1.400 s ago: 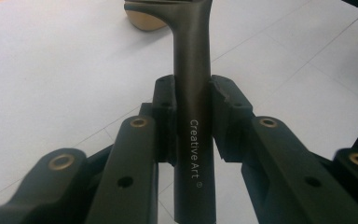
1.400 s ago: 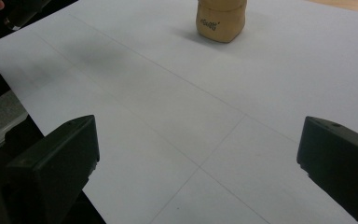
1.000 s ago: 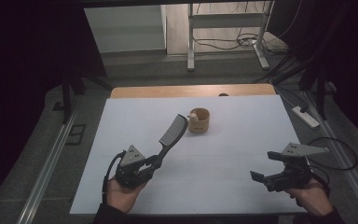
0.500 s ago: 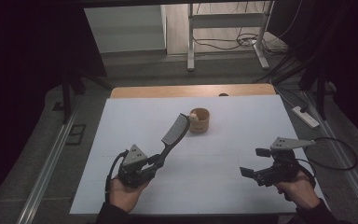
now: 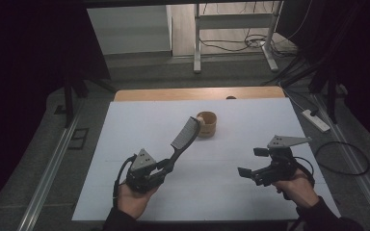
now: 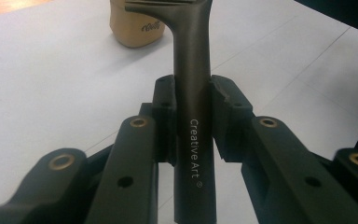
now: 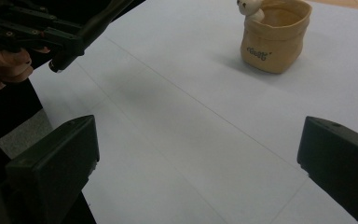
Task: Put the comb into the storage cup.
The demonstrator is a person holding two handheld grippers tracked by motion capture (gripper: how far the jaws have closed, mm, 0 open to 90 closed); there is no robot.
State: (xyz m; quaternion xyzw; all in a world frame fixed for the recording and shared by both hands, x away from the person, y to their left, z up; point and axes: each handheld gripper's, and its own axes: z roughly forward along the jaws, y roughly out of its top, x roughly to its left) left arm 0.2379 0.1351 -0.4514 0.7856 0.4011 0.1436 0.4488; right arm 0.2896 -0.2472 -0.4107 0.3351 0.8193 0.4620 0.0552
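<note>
We have the brush clamped by its handle in our left claw, the bristle end raised ahead of the jaws and reaching toward the small tan cup, which stands just beyond the brush tip on the white table. Our right claw hovers with its jaws spread wide and nothing between them, the cup well ahead of it. So the pickup looks done; whatever involves the cup seems not yet begun.
</note>
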